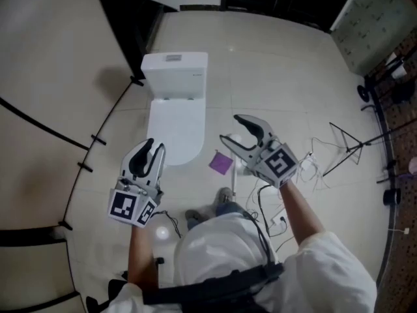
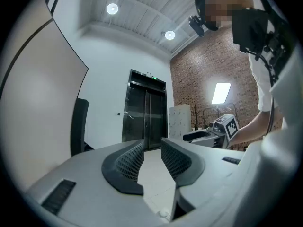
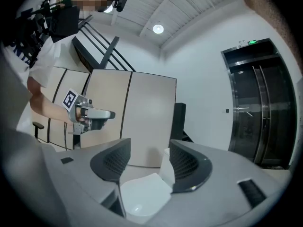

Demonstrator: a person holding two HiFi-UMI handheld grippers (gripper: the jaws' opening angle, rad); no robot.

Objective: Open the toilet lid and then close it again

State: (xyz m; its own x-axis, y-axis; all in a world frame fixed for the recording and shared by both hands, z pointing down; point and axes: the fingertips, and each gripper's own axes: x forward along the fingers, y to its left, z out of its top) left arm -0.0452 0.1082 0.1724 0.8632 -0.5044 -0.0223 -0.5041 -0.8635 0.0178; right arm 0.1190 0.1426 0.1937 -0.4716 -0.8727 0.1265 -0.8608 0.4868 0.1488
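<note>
The person (image 1: 221, 253) in a white top fills the bottom middle of the head view, both forearms reaching up the frame. A pale tiled floor (image 1: 273, 64) spreads under everything, and a beige wall (image 1: 52, 77) with dark seams curves down the left side.

The toilet (image 1: 176, 109) stands left of centre in the upper half of the head view, with its tank (image 1: 174, 74) at the far end. Its lid (image 1: 174, 132) lies down flat and shut, and neither claw touches it.

The left claw (image 1: 156, 145) hangs just off the lid's lower left edge, pointing up the frame. In its own view the left claw (image 2: 152, 143) has its jaws parted only narrowly, with bare floor showing through the slit. Dark lift doors (image 2: 144, 112) stand beyond, and the other claw (image 2: 189, 137) shows at middle right.

The right claw (image 1: 230, 128) sits right of the toilet and clear of it, angled toward the upper left. Seen from its own camera, the right claw (image 3: 149, 148) has its jaws spread wide and grips nothing. The white lid (image 3: 142, 193) and tank (image 3: 165, 167) show low in the gap, farther off, and the left claw (image 3: 106, 114) shows at middle left.

A thin black stand (image 1: 352, 145) lies on the floor at the right of the head view. Loose cables (image 1: 313, 168) trail beside it. A small purple sheet (image 1: 221, 162) lies on the floor between the toilet and the right claw.
</note>
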